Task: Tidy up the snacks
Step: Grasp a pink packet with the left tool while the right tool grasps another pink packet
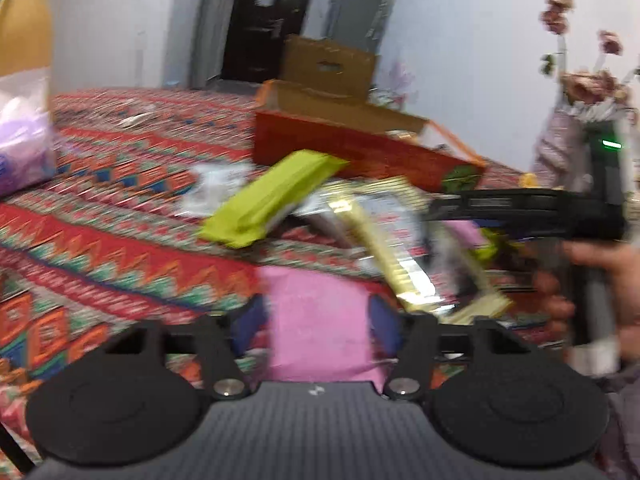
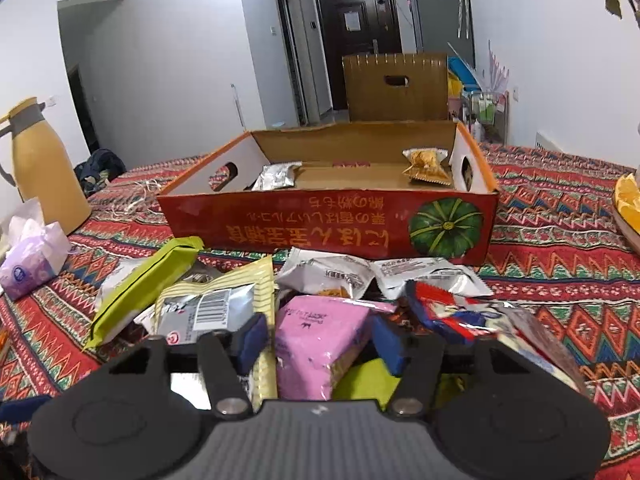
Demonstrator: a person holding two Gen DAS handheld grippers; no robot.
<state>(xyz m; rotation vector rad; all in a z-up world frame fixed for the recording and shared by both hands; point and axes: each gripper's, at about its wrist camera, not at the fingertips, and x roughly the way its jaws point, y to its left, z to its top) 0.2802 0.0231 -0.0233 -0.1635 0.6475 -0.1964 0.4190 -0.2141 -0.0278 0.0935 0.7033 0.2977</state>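
In the left wrist view, my left gripper [image 1: 318,314] is shut on a pink snack packet [image 1: 316,320], held above the patterned cloth; the view is blurred. In the right wrist view, my right gripper [image 2: 318,338] is shut on another pink snack packet [image 2: 316,340] over a pile of snacks. The pile holds a green bar [image 2: 144,284], a silver barcode packet [image 2: 208,312], white packets [image 2: 332,272] and a red-blue packet [image 2: 448,312]. An open red cardboard box [image 2: 328,224] with a pumpkin picture stands behind the pile. It holds a silver packet [image 2: 276,176] and an orange pastry packet [image 2: 426,164].
A yellow thermos [image 2: 40,160] and a purple tissue pack [image 2: 32,256] stand at the left. A plate of orange slices [image 2: 628,204] is at the right edge. Dried flowers [image 1: 576,80] stand at the right in the left wrist view, where the right gripper's body [image 1: 532,212] shows.
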